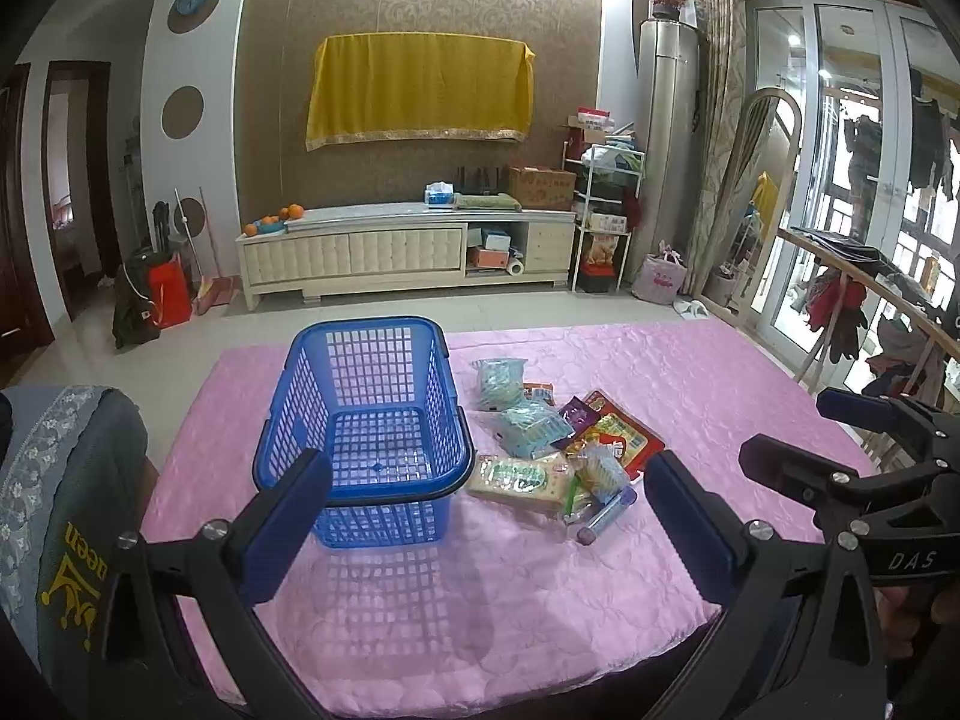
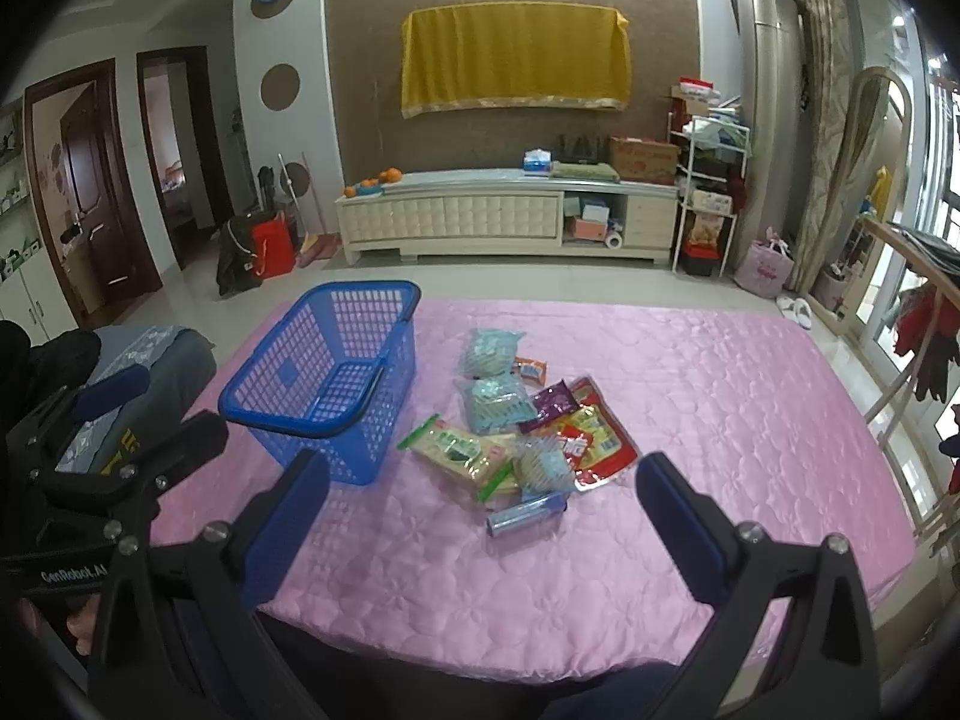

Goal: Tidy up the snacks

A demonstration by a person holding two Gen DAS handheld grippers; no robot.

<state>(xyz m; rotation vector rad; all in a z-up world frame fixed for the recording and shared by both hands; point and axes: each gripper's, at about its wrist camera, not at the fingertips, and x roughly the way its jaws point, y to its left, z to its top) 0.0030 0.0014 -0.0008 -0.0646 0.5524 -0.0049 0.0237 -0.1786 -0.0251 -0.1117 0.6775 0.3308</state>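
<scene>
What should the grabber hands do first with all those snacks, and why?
Probably lower the right gripper onto the bluish tube, the nearest snack. Both grippers are open and empty, and the blue basket holds nothing yet.

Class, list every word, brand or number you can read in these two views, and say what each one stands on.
"DAS": black body of the right tool.
"GenRobot.AI": black body of the left tool.
"ueen", partly hidden, yellow: grey cloth.
Snack packet print: too blurred to read.

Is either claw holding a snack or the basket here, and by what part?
Nothing is held: left claw and right claw are open, short of snacks and basket.
</scene>
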